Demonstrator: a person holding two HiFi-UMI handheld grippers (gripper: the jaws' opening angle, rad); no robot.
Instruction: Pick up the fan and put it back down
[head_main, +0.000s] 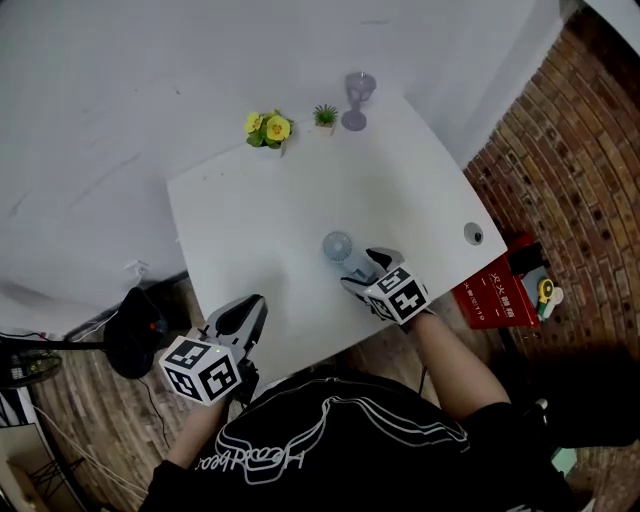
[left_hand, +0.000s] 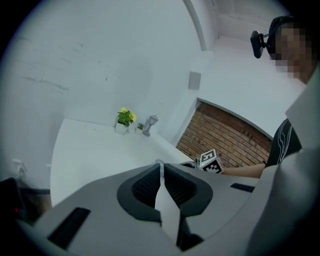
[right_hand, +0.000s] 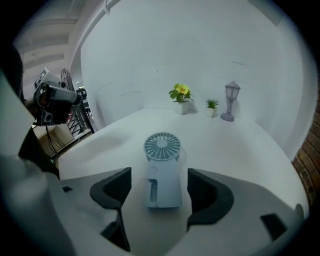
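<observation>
A small pale-blue handheld fan lies flat on the white table, near its front edge. In the right gripper view the fan has its round head pointing away and its handle between my jaws. My right gripper is open around the handle, with a gap on each side and neither pad touching. The head view shows that right gripper just in front of the fan. My left gripper hangs at the table's front left edge, shut on nothing; its own view shows the left gripper with pads pressed together.
At the table's far edge stand a yellow flower pot, a small green plant and a grey lantern ornament. A cable hole is near the right edge. A red box sits on the floor at right, black equipment at left.
</observation>
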